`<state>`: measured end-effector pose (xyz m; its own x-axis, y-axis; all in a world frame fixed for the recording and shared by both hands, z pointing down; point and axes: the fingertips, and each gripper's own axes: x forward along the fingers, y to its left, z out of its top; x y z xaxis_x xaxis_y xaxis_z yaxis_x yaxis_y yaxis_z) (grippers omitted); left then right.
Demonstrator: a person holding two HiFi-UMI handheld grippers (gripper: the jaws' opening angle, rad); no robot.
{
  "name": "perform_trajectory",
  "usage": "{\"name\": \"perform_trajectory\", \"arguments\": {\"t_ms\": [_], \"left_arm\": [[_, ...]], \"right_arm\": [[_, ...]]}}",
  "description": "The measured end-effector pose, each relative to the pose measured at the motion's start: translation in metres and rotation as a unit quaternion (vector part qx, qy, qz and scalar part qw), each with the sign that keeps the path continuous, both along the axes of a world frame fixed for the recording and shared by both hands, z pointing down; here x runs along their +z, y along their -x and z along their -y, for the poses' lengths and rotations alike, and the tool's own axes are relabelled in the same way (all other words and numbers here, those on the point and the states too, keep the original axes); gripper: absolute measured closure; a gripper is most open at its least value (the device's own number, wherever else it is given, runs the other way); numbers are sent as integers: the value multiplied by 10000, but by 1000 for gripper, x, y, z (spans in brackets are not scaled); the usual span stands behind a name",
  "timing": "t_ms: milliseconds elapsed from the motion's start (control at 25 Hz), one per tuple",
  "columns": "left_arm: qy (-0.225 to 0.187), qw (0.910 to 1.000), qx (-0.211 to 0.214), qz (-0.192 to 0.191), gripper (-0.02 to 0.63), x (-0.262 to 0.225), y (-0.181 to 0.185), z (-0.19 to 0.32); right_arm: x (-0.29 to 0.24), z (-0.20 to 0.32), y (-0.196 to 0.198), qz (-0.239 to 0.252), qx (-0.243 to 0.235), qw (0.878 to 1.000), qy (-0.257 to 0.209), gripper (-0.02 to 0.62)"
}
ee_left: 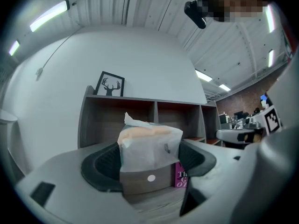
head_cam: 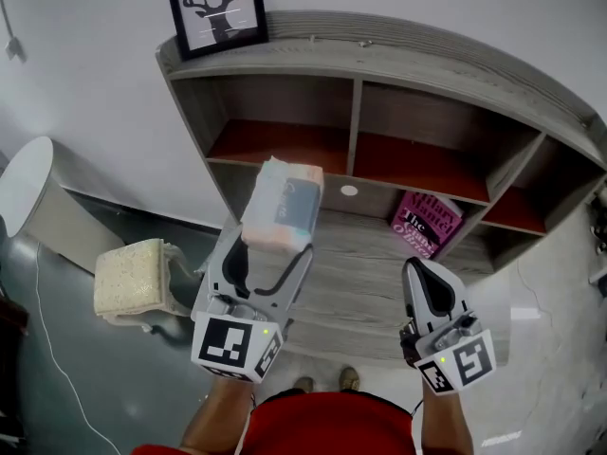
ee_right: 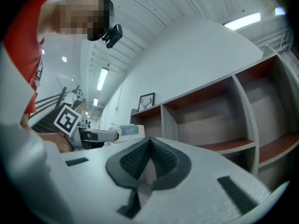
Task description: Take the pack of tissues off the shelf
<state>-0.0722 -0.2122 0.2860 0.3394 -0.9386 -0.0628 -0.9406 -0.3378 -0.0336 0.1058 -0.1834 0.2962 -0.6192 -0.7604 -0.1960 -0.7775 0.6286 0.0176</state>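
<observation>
Your right gripper (head_cam: 420, 268), lower right, has its jaws pressed together on nothing. Your left gripper (head_cam: 270, 246) clamps the pack of tissues (head_cam: 283, 204) at frame centre, long axis pointing away towards the shelf (head_cam: 379, 64); its blue label is unreadable. Beyond, the pink book (head_cam: 426, 224) appears to read "Hilary Mantel".

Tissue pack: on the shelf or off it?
Off. The left tool is clamped on the pack of tissues, holding it in the air in front of the shelf, resting on no board.
</observation>
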Motion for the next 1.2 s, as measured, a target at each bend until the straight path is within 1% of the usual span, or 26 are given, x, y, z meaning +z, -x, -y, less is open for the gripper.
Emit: {"name": "perform_trajectory", "arguments": {"t_ms": [160, 440, 1200], "left_arm": [[-27, 10000, 32, -46, 242, 10, 1, -7], [-7, 10000, 29, -13, 242, 9, 2, -8], [-64, 9999, 18, -91, 242, 7, 1, -8]], "right_arm": [[4, -2, 5, -34, -17, 10000, 10, 591], [9, -2, 11, -125, -33, 9999, 70, 591], [6, -6, 7, -54, 16, 10000, -16, 591]]}}
